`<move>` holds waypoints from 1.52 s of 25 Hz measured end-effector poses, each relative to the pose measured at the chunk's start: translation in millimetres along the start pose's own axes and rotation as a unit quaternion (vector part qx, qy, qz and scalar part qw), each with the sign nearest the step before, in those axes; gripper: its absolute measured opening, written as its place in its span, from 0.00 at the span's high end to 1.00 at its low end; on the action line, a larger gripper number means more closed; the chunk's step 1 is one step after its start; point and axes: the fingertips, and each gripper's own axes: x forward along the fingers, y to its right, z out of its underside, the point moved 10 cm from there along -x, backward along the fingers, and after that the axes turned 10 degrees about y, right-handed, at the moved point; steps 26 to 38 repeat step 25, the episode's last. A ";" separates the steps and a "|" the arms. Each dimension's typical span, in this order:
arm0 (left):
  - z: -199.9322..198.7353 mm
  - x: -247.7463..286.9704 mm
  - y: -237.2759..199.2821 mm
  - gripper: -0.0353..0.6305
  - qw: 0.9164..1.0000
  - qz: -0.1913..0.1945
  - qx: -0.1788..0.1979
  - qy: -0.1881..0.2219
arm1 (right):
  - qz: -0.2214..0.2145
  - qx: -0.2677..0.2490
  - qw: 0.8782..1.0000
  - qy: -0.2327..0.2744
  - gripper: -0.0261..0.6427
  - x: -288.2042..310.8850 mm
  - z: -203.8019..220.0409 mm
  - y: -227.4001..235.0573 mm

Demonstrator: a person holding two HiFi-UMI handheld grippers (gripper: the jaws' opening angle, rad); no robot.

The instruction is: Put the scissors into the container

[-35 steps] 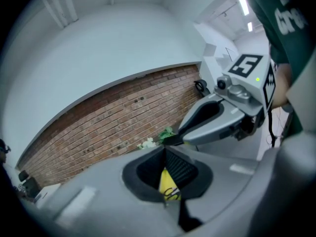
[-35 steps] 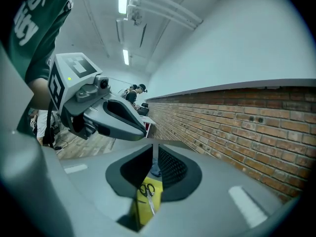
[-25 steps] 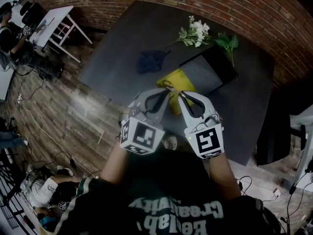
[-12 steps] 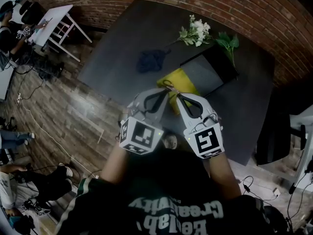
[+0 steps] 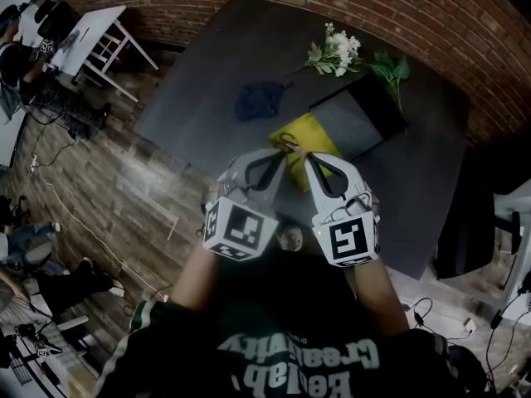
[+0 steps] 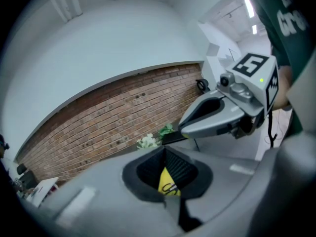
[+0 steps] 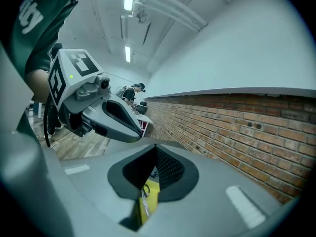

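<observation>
Gently: lifting scissors (image 5: 287, 143) off the yellow mat (image 5: 314, 131).
With left claw (image 5: 284, 152) and right claw (image 5: 306, 157) both pinched shut beside them, hold unproven, raise level toward container (image 5: 348, 123), upper right.

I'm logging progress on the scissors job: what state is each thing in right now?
Scissors: lying on the yellow pad, not in the container.
Container: open-topped, no scissors inside.
Left gripper: shut, at the scissors.
Right gripper: shut, at the scissors.
Cloth: crumpled.
Flowers: lying flat.
</observation>
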 end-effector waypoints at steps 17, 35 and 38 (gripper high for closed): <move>4.1 -10.7 1.8 0.94 1.000 -0.008 0.001 0.002 | -0.011 -0.005 1.000 0.000 0.95 1.4 -3.0 -10.4; 4.0 -15.9 1.0 0.94 1.000 -0.007 0.004 0.004 | 0.000 -0.023 1.000 0.016 0.95 -1.4 -10.3 -14.6; 4.0 -15.9 1.0 0.94 1.000 -0.007 0.004 0.004 | 0.000 -0.023 1.000 0.016 0.95 -1.4 -10.3 -14.6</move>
